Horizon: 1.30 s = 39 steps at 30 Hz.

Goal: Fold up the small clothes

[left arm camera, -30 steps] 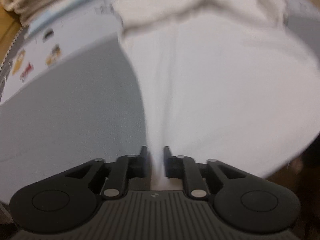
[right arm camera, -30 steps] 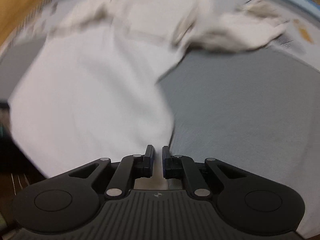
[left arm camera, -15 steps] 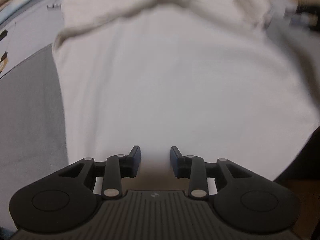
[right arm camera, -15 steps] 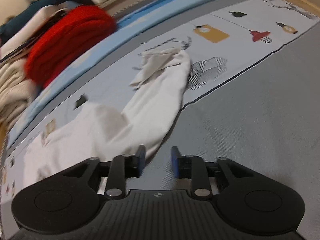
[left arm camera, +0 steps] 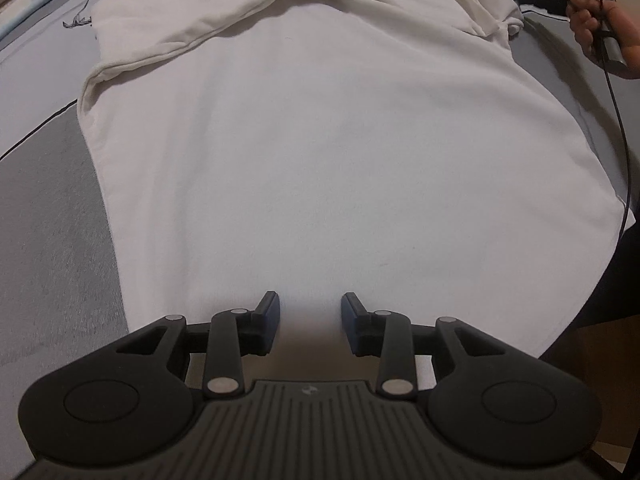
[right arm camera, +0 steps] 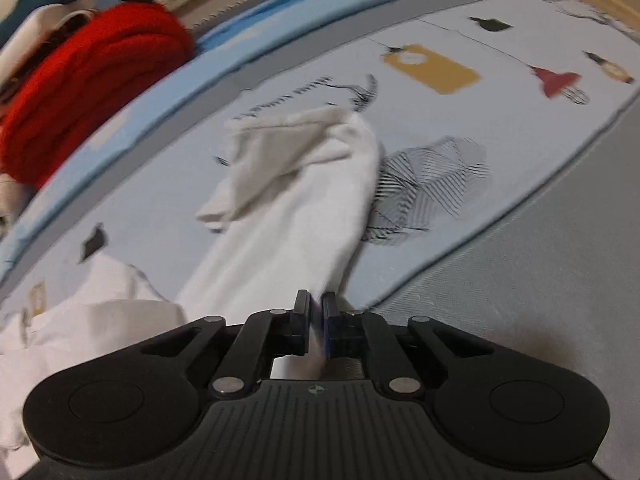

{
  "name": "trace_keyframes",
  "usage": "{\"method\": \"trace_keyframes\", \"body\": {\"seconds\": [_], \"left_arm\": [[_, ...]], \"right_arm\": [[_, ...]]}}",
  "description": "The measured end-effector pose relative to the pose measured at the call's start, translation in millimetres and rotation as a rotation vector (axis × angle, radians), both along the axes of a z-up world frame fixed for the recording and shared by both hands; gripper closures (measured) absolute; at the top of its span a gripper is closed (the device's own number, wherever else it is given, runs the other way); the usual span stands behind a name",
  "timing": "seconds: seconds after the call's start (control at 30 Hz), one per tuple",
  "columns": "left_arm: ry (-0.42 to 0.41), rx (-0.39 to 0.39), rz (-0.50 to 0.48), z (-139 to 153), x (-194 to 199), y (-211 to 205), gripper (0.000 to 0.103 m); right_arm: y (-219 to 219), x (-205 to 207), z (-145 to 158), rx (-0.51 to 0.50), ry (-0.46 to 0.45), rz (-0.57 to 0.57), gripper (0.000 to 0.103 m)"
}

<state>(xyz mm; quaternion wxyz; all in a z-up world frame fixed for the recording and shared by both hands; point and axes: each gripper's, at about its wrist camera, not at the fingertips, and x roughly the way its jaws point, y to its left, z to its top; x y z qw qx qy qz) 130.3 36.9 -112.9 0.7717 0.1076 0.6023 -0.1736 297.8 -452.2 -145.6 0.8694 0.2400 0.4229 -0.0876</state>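
Lying flat on a grey mat (left arm camera: 52, 240), a white garment (left arm camera: 340, 152) spreads its body wide across the left wrist view, with one sleeve folded inward over the chest so that its cuffed edge runs diagonally toward the neckline. Just at the garment's near hem sits the left gripper (left arm camera: 310, 312), jaws spread apart with white cloth showing between them and nothing pinched. On the far right side of the garment, the other sleeve (right arm camera: 304, 208) stretches away over the mat's pale printed band, its cuff end crumpled and turned back. The right gripper (right arm camera: 316, 316) has its jaws pressed almost together at the near end of that sleeve, and a thin strip of white fabric seems to be caught between the blue pads (right arm camera: 327, 328), though motion blur makes the contact hard to confirm. In the left wrist view that same gripper appears beyond the garment's far right corner, held in the person's right hand (left arm camera: 600, 28), with a black cable (left arm camera: 622, 140) trailing down past the garment's right edge. Beyond the sleeve, past a light blue border strip, a folded red knit (right arm camera: 92, 92) rests among other piled clothing, well apart from the garment.
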Motion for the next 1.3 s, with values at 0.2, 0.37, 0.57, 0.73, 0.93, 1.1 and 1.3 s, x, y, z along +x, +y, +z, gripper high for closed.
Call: {"method": "trace_keyframes", "body": {"seconds": [0.2,0.37,0.57,0.73,0.93,1.1,1.3], "left_arm": [[-0.013,0.006,0.003,0.5,-1.4,0.3,0.064],[-0.018,0.011,0.007,0.0,-4.0,0.4,0.063],[-0.028,0.022,0.010,-1.3,-4.0,-2.5,0.062],[-0.041,0.030,0.007,-1.1,-5.6,-5.3,0.059],[-0.032,0.023,0.012,-0.8,-4.4,-3.8,0.059],[-0.011,0.017,0.006,-0.8,1.0,-1.9,0.059],[0.016,0.013,-0.008,-2.0,10.0,-1.4,0.059]], "right_arm": [[-47.3,-40.8,29.2,-0.145,-0.078,-0.346,0.099],[-95.3,-75.6,4.6,-0.111,0.099,-0.500,0.103],[-121.9,-84.8,7.2,0.002,-0.058,-0.378,0.085],[-121.0,-55.3,8.5,-0.083,-0.098,-0.210,0.078],[-124.8,-1.6,0.4,-0.204,-0.071,-0.093,0.072],[-122.8,28.8,-8.1,-0.341,-0.024,-0.026,0.072],[-140.8,34.9,-5.5,-0.201,-0.119,-0.047,0.098]]}}
